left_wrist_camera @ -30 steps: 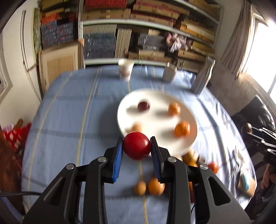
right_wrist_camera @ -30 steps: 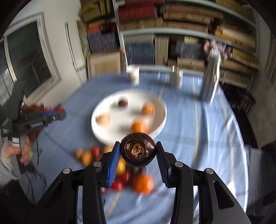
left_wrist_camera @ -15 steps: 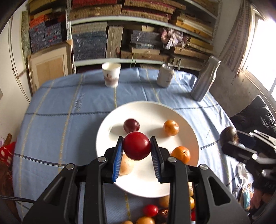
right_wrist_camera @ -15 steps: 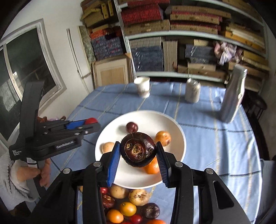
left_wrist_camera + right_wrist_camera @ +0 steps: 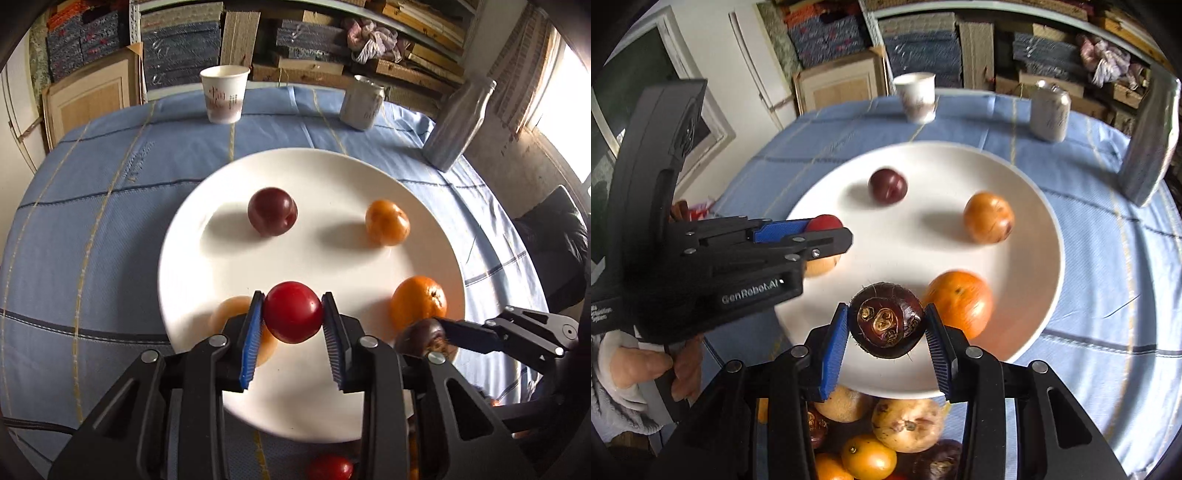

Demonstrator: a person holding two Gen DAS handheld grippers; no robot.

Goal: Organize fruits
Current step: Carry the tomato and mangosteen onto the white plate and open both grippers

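Both grippers hang over the white plate (image 5: 369, 177) at once, each with a fruit pinched between its blue pads. The left gripper (image 5: 292, 319) has its jaws closed on a round red fruit (image 5: 292, 316), held above the near-left part of the plate, just over a pale peach-coloured fruit (image 5: 231, 314) lying by the rim. The right gripper (image 5: 886, 325) is clamped on a dark brown water chestnut (image 5: 886, 319) with knobbly buds facing the camera — it sits above the near edge of the plate, just beside an orange (image 5: 960, 301).

Farther back on the plate lie a dark plum (image 5: 272, 210) and an orange-yellow fruit (image 5: 387, 221), well apart from each other. From the left view the right gripper comes in from the side, its tip close to the orange.

On the blue tablecloth (image 5: 110, 177) in front of the plate, near the person, a heap of fruit (image 5: 886, 432) waits — pale round ones, small oranges, dark ones. At the far edge of the table stand a paper cup (image 5: 224, 94), a can (image 5: 362, 101) and a grey bottle (image 5: 458, 125).
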